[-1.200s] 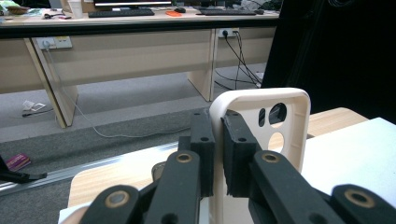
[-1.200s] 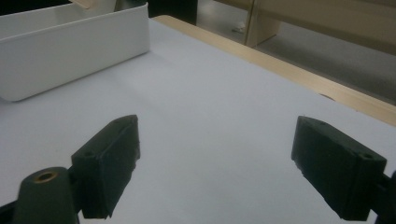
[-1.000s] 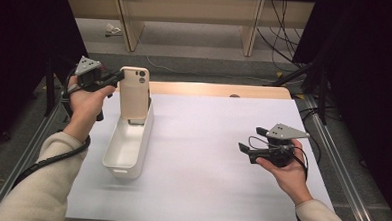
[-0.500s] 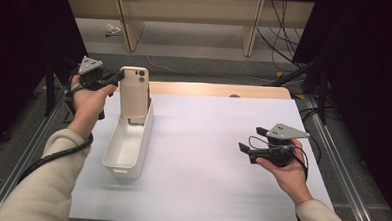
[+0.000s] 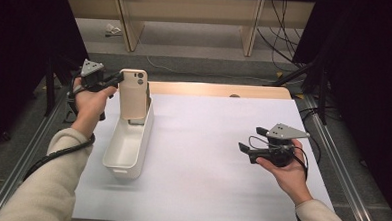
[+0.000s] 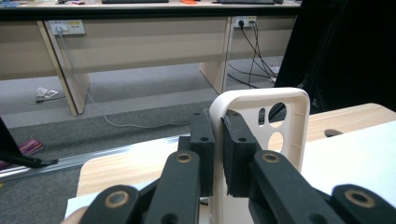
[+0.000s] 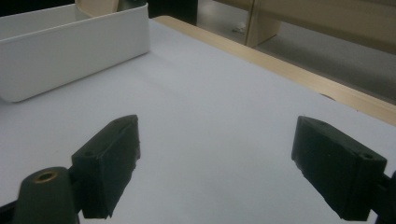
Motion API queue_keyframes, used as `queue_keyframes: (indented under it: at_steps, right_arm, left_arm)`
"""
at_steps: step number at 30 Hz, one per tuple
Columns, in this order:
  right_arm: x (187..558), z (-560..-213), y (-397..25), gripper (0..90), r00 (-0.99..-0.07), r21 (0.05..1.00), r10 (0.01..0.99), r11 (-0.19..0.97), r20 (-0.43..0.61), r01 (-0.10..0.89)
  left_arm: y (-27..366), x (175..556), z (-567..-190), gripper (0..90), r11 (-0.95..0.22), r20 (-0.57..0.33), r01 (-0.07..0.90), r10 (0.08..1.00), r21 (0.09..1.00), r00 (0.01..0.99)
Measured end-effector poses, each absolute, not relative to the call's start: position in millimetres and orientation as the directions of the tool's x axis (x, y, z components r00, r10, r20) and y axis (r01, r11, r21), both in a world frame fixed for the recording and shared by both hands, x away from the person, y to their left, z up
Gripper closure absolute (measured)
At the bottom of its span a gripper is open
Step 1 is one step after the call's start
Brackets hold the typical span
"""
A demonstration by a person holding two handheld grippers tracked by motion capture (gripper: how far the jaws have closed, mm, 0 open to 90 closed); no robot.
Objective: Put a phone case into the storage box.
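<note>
A beige phone case (image 5: pixel 133 94) stands upright at the far end of a long white bin (image 5: pixel 124 155) on the left of the table. My left gripper (image 5: pixel 116 78) is shut on the case's upper left edge. Seen from the left gripper view, the jaws pinch the case's rim (image 6: pixel 220 140) beside the camera cut-outs. My right gripper (image 5: pixel 246 145) hovers low over the right side of the table, held in a hand, jaws wide open with nothing between them (image 7: pixel 215 163).
A white sheet (image 5: pixel 207 161) covers the table, with a wooden strip (image 5: pixel 220 90) along its far edge. Desk legs and cables stand on the floor beyond. Metal rails (image 5: pixel 332 146) run along both table sides.
The left gripper and the phone case have barely shifted; the case stays upright in the bin. The right gripper has not moved.
</note>
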State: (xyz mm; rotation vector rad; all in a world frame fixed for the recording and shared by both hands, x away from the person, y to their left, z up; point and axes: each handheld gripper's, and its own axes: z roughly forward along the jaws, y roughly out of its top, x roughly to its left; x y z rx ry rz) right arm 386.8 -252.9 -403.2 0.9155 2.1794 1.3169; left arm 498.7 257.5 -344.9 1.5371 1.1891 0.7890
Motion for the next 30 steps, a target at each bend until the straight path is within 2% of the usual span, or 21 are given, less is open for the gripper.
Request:
queue_keyframes:
  at_steps: [30]
  right_arm:
    - [387.0, -403.2, -253.2, 16.2, -0.690, 0.891, 0.724, 0.328, -0.024, 0.314]
  left_arm:
    - [258.8, 506.8, -369.2, 83.5, -0.023, -0.085, 0.330, 0.948, 0.944, 0.308]
